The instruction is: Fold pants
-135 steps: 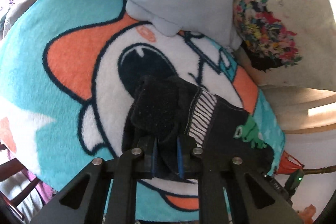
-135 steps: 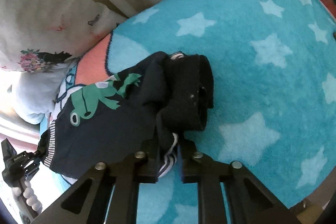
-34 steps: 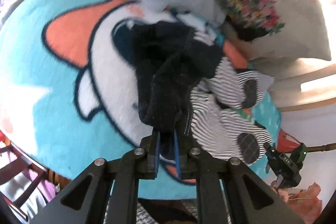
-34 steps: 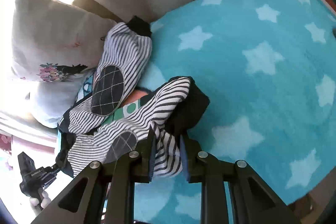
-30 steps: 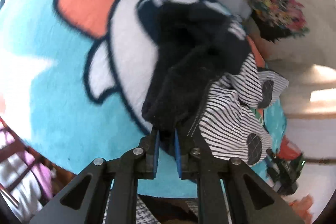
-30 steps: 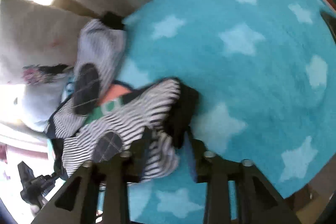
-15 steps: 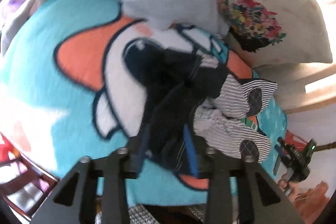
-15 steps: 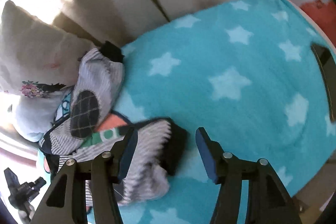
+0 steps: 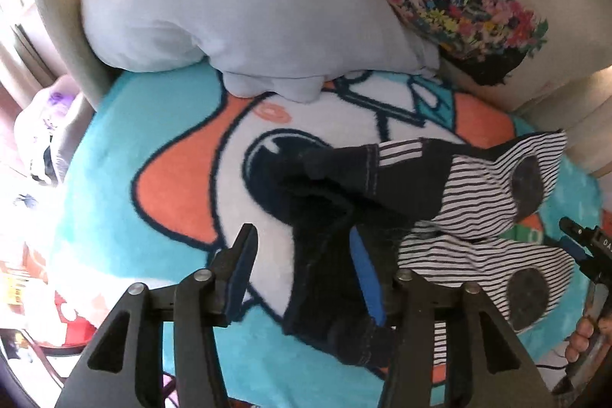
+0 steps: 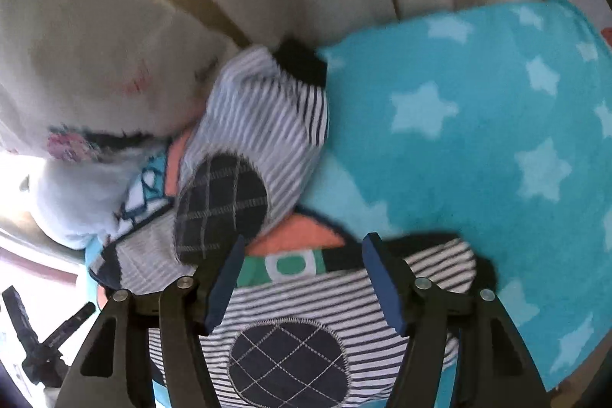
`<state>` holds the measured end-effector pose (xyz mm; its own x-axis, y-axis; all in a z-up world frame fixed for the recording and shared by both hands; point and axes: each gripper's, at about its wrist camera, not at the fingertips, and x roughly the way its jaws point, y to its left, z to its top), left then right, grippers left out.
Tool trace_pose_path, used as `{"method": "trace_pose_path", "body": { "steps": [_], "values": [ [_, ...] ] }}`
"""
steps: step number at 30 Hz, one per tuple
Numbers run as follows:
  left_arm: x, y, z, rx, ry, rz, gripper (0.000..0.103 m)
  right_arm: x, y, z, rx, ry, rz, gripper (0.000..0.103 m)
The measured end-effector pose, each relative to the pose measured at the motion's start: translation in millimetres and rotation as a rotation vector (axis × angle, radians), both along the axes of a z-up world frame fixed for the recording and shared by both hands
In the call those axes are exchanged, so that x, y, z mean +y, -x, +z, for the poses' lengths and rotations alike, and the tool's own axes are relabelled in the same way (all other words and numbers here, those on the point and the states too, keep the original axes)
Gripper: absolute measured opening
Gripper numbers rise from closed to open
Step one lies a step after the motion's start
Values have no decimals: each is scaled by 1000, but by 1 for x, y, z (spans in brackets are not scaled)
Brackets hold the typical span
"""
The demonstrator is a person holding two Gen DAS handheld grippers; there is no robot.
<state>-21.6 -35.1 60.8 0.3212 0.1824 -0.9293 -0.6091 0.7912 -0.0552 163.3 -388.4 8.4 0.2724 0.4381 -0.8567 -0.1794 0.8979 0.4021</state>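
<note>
Navy-and-striped pants (image 9: 413,201) are lying spread on the teal cartoon blanket (image 9: 114,178), waistband toward the left gripper (image 9: 302,266) and both striped legs with quilted knee patches (image 10: 220,207) extending toward the floral pillow (image 9: 478,6). The left gripper's jaws have just been opening and are now standing moderately apart, with the dark waistband cloth lying loose between them, not clamped. The right gripper (image 10: 302,278) has likewise been opening; its jaws are standing wide above the near striped leg (image 10: 306,297), pressing on nothing. Judged risks from here: the waistband is bunching into a lump, so any fold laid over it is likely to come out crooked; the far leg cuff (image 10: 300,62) is resting against the cushion edge and may drag; the plush blanket may be gripping the fabric during smoothing
</note>
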Motion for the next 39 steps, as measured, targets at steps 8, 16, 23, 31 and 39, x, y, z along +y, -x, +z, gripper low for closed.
{"method": "trace_pose_path", "body": {
  "steps": [8,16,23,31,39],
  "values": [
    [-1,1,4,24,-49,1,50,12,15,-25,24,72,29,69],
    [-8,7,12,24,-98,-8,50,9,22,-29,-7,46,32,74],
    [-16,15,10,39,-99,-8,51,6,24,-29,-2,25,39,75],
    [-12,25,10,27,-61,29,51,4,22,-27,17,36,51,76],
    [26,29,15,-161,166,47,51,6,-1,6,-8,72,46,76]
  ]
}}
